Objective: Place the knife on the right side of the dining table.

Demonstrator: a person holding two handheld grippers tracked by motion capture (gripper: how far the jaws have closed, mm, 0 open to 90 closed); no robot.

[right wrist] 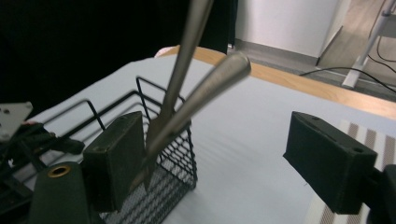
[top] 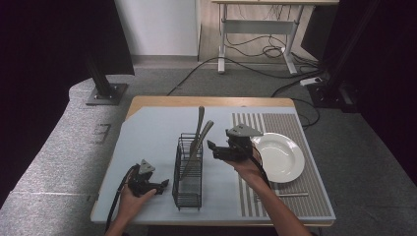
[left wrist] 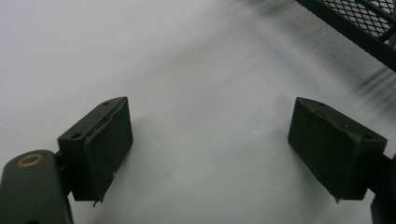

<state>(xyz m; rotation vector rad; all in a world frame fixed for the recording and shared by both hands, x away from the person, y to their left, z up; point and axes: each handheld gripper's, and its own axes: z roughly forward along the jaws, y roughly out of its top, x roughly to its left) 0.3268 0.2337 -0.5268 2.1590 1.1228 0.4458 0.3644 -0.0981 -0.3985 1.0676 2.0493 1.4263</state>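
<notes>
Two utensils stand in the wire caddy while both tongs gape empty.

Low and left of centre in the high view, the left tongs (top: 163, 184) rest on the bench (top: 152, 132), jaws wide with nothing between them. Just right of them stands the black wire caddy (top: 188, 172), holding two metal utensils (top: 198, 132) that lean handles-up. Right of the caddy, mid-frame, the right tongs (top: 212, 149) hover, jaws wide and empty. Further right lies a white plate (top: 280, 156).
</notes>
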